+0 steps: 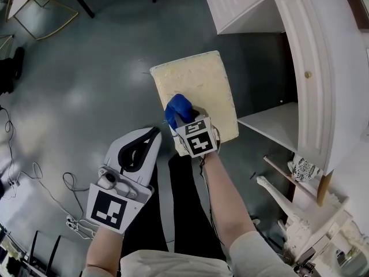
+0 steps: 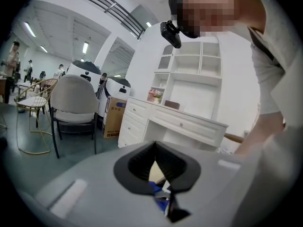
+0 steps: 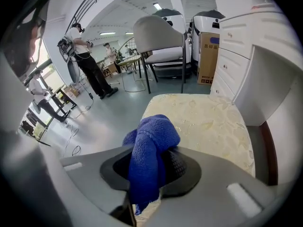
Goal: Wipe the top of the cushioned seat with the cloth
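A cream cushioned seat (image 1: 199, 85) stands on the grey floor beside a white cabinet. My right gripper (image 1: 181, 118) hovers over the seat's near part, shut on a bunched blue cloth (image 1: 177, 108). In the right gripper view the blue cloth (image 3: 150, 145) bulges up from between the jaws of the right gripper (image 3: 151, 169), with the seat (image 3: 210, 119) stretching ahead. My left gripper (image 1: 152, 136) hangs over the floor left of the seat's near corner, jaws together and holding nothing. In the left gripper view the black pads of the left gripper (image 2: 158, 168) meet.
A white desk unit (image 1: 320, 68) with an open shelf (image 1: 277, 123) stands right against the seat's right side. Cables (image 1: 34, 178) trail on the floor at left. Gold chair legs (image 1: 40, 25) sit far left. A grey chair (image 3: 158, 37) and people stand beyond.
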`<state>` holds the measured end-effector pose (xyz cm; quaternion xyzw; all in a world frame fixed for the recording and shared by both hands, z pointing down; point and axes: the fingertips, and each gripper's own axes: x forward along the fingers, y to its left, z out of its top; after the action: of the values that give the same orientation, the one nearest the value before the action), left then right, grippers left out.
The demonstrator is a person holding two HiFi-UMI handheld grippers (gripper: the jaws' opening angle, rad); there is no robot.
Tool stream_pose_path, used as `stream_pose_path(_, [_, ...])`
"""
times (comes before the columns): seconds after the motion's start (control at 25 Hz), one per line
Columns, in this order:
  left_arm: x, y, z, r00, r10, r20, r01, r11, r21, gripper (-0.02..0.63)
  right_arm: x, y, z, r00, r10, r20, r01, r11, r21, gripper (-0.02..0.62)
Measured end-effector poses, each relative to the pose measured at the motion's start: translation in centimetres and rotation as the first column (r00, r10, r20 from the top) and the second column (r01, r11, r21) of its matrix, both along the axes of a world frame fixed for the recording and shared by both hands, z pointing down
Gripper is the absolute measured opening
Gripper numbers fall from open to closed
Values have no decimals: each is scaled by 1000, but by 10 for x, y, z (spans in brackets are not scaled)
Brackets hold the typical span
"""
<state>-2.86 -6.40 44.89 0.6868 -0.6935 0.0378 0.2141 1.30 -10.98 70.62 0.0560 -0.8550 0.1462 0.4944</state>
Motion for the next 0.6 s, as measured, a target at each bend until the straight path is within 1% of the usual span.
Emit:
stream_pose_path(0.36, [24,-10,2,998,-51,25,51,999,-2,0,40,-47,1,1000,27,-6,-27,999,28,110])
stream_pose_path(0.6, [35,-17,3,996,-80,36,80,997,1,0,60,-72,1,1000,23,-7,-23,998,50,110])
